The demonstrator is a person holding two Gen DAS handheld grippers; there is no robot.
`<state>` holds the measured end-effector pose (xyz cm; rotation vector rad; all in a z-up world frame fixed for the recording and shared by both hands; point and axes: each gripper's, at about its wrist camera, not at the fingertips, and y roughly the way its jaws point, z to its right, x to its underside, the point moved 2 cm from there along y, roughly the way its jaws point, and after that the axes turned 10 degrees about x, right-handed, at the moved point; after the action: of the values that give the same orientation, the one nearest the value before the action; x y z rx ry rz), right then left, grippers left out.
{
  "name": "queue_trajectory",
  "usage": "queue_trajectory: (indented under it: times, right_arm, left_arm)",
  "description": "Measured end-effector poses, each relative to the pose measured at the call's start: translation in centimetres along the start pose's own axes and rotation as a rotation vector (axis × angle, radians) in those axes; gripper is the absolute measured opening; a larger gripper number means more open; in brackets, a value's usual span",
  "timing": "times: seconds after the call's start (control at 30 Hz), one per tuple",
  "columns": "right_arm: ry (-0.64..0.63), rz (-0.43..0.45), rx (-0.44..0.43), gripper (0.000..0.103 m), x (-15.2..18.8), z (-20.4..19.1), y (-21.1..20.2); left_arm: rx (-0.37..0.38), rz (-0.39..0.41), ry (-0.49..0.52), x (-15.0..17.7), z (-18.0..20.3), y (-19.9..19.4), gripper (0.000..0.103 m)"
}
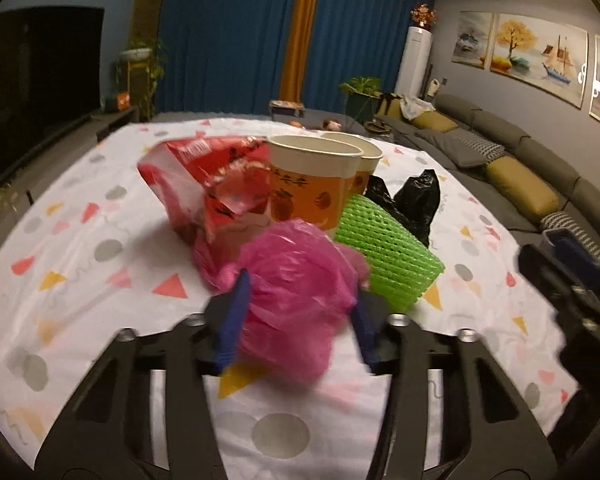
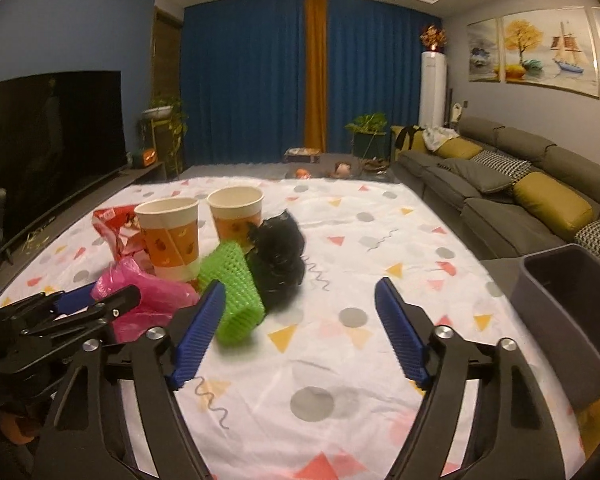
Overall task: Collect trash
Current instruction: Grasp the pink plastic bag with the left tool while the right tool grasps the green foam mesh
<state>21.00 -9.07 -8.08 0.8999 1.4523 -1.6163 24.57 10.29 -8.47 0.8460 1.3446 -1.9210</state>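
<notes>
I have the left gripper clamped on the pink plastic bag at the near edge of the litter pile; the right gripper gapes empty. Next — lift it clear toward the grey bin.

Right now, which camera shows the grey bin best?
The right wrist view: the grey bin sits open-topped at the table's right edge. The left wrist view shows only a dark blur there, too unclear to identify.
</notes>
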Motion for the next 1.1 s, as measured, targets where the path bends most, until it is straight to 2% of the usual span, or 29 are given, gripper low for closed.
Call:
queue_trajectory:
  times: [0.07,0.1,0.17,0.33,0.5,0.67,0.77,0.9,1.0,1.1]
  right_arm:
    - [0.000,-0.014,-0.008,0.071,-0.1,-0.4,0.6]
    - [-0.002,-0.020,-0.012,0.070,-0.1,-0.6,0.9]
    - [-0.007,-0.034,-0.021,0.069,0.1,-1.0,1.4]
    - [-0.009,-0.064,-0.044,0.069,0.4,-2.1,2.5]
    - [-0.016,-0.092,-0.046,0.069,0.7,-2.8,3.3]
    - [-0.024,-0.130,-0.049,0.068,1.1,-3.1,4.0]
    - [-0.032,-0.156,-0.057,0.058,1.2,-3.4,4.5]
    - [-0.030,-0.185,-0.076,0.056,1.2,-3.7,5.3]
    - [-0.037,-0.206,-0.093,0.048,1.2,-4.2,5.9]
    - [-0.053,-0.243,-0.120,0.033,1.4,-4.8,6.6]
  left_arm:
    - [0.019,-0.006,-0.010,0.0,-0.1,0.1,0.023]
    - [0.028,-0.013,-0.013,0.1,-0.1,0.2,0.020]
    - [0.038,-0.018,-0.018,0.2,-0.1,0.2,0.005]
    - [0.088,-0.005,-0.004,0.7,0.3,-1.0,0.003]
    - [0.138,0.069,-0.003,0.1,0.8,-3.6,0.002]
    - [0.142,0.136,-0.028,-0.1,0.4,-6.2,0.002]
    - [0.119,0.182,-0.047,-0.2,-0.1,-7.8,0.002]
    - [0.095,0.223,-0.070,-0.5,-0.6,-9.7,0.002]
    - [0.081,0.232,-0.082,-0.5,-1.2,-10.4,0.002]
    - [0.077,0.228,-0.091,-0.3,-1.4,-10.7,0.002]
